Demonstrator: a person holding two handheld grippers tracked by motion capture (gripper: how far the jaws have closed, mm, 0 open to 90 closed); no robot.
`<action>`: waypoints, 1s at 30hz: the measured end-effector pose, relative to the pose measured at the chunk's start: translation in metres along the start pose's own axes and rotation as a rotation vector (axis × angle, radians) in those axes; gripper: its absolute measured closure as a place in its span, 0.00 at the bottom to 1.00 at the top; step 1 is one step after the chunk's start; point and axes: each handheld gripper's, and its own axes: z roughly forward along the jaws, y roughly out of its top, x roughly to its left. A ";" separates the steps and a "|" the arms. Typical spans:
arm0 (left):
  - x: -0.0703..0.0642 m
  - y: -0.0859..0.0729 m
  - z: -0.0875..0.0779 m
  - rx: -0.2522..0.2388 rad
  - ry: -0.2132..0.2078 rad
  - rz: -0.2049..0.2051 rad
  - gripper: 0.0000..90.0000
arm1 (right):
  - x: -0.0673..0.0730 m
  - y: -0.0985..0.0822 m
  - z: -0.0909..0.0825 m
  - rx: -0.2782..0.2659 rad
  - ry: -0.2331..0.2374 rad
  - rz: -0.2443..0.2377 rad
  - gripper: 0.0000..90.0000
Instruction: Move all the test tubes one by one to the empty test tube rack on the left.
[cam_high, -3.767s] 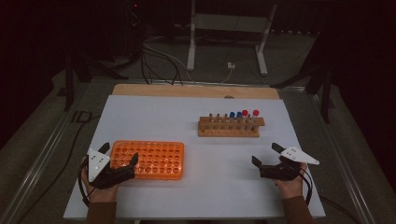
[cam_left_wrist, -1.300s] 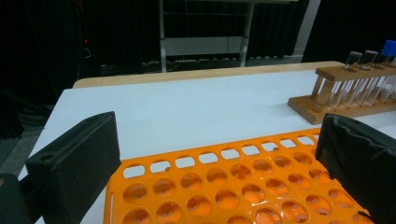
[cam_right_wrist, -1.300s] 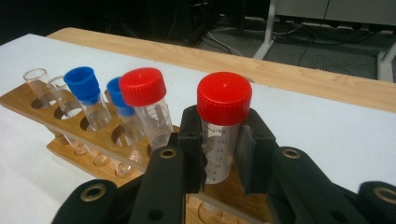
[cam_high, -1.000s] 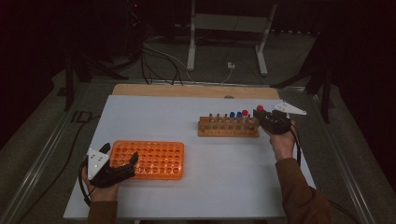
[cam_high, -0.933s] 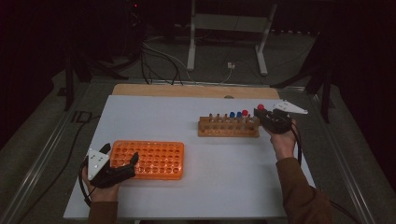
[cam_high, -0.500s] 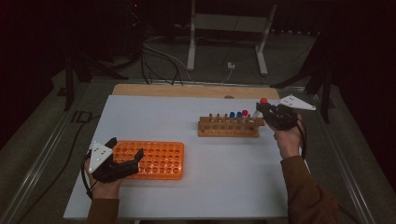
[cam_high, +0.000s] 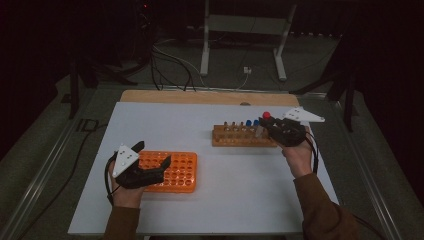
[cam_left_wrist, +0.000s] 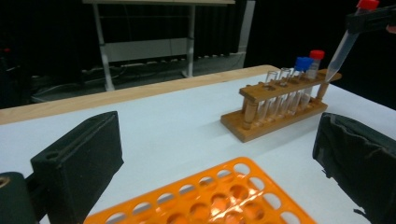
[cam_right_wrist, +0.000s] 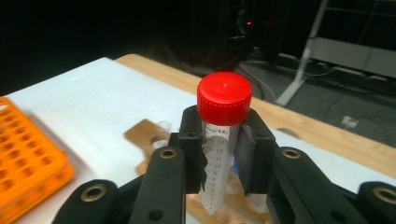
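Note:
My right gripper (cam_high: 265, 128) is shut on a clear tube with a red cap (cam_high: 266, 116), held tilted just above the right end of the wooden rack (cam_high: 240, 137). In the right gripper view both pads grip the graduated tube (cam_right_wrist: 219, 154) below its cap. From the left gripper view the tube's tip (cam_left_wrist: 332, 72) hangs right at the rack's end. The wooden rack (cam_left_wrist: 275, 109) holds clear tubes, some with blue caps (cam_left_wrist: 303, 63) and one with a red cap (cam_left_wrist: 316, 54). My left gripper (cam_high: 151, 155) stands wide open over the left part of the orange rack (cam_high: 177, 170), nothing between its jaws.
The orange rack (cam_left_wrist: 215, 198) has several empty holes. White table (cam_high: 225, 200) with a wooden strip (cam_high: 200, 96) along its far edge. Behind it a metal stand (cam_high: 240, 40) and cables (cam_high: 170, 65) on the floor.
My right gripper went from the table's front right to the wooden rack and has now lifted the red-capped tube up out of it. My left hand rose slightly over the orange rack.

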 end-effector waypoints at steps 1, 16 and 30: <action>-0.002 0.002 0.003 -0.001 -0.004 0.003 0.02 | 0.003 0.000 0.001 0.001 0.008 -0.002 0.83; -0.045 0.023 0.055 0.005 -0.109 0.078 0.02 | 0.043 0.001 0.017 0.018 0.150 -0.012 0.82; -0.075 0.022 0.090 0.051 -0.166 0.096 0.07 | 0.073 0.002 0.028 0.033 0.240 -0.023 0.82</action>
